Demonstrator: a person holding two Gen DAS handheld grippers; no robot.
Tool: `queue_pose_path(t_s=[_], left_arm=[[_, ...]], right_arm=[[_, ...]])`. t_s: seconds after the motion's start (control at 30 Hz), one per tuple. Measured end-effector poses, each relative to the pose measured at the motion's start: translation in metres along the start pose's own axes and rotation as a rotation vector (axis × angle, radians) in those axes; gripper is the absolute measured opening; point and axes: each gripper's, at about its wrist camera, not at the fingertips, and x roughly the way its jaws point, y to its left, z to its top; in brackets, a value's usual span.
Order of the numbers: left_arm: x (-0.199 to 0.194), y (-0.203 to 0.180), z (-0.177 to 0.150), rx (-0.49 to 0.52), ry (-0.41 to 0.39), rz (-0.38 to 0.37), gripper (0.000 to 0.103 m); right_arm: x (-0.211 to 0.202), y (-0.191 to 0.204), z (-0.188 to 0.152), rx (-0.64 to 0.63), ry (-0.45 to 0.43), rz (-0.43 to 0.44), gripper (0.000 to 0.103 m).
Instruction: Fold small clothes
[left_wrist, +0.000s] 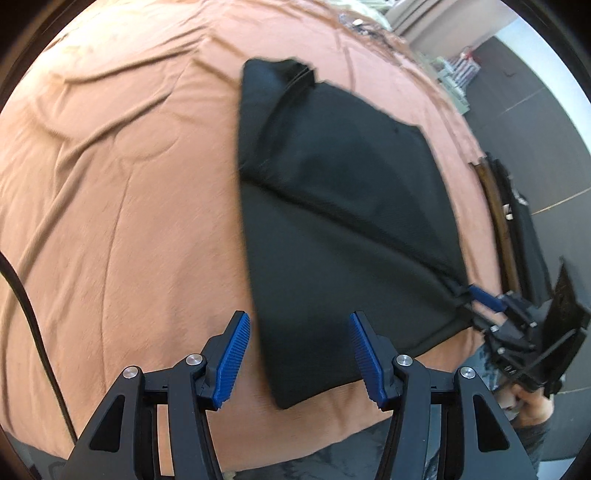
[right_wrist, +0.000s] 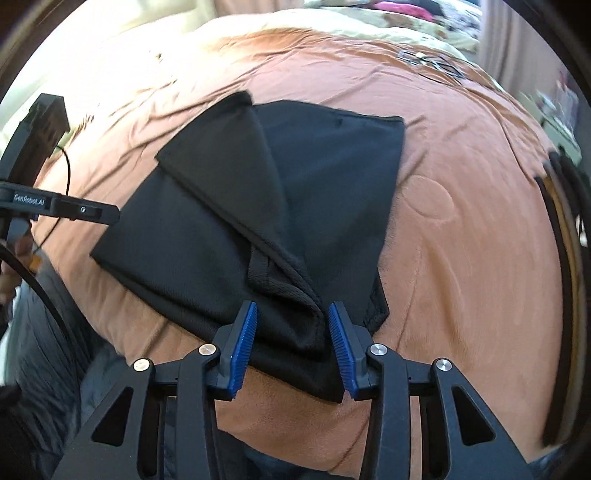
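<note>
Left tool (left_wrist: 300, 354) is spread wide, gripping nothing — it hovers over the near corner of the black garment (left_wrist: 332, 206). Right tool (right_wrist: 291, 345) has its blue pads (right_wrist: 242, 350) parted around bunched hem fabric; contact cannot be told. Garment lies partly folded on the orange bed cover (left_wrist: 110, 184), near its front edge.

Wide open stretches of the rust-brown blanket (left_wrist: 110, 184) lie left of the black garment (left_wrist: 332, 206), with only a black cable (left_wrist: 26, 306) crossing its left edge. To the garment's right, a dark wooden frame (right_wrist: 565, 258) borders the bed, narrowing passage there.
</note>
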Motion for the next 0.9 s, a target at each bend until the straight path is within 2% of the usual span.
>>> queue_pose_path(t_s=[0.2,0.33,0.37,0.4,0.53,0.73,0.9], left_arm=[[0.003,0.013,-0.009,-0.006,0.003,0.001,0.054],[0.004,0.014,-0.01,0.017,0.011,0.014,0.051],[0.004,0.015,-0.01,0.02,0.013,0.014,0.05],[0.004,0.016,-0.01,0.022,0.015,0.014,0.05],[0.006,0.015,-0.005,0.024,0.017,0.02,0.044],[0.002,0.013,-0.005,0.034,0.014,0.032,0.041],[0.005,0.006,-0.004,0.05,0.019,0.036,0.041]], right_arm=[[0.017,0.014,0.021,-0.085,0.042,-0.031,0.037],[0.029,0.02,0.031,-0.112,0.054,-0.025,0.028],[0.032,0.02,0.034,-0.11,0.054,-0.02,0.023],[0.033,0.019,0.036,-0.098,0.05,-0.008,0.017],[0.026,-0.001,0.038,0.009,0.018,0.066,0.006],[0.0,-0.032,0.028,0.153,-0.015,0.145,0.004],[-0.015,-0.041,0.013,0.173,-0.028,0.118,0.004]])
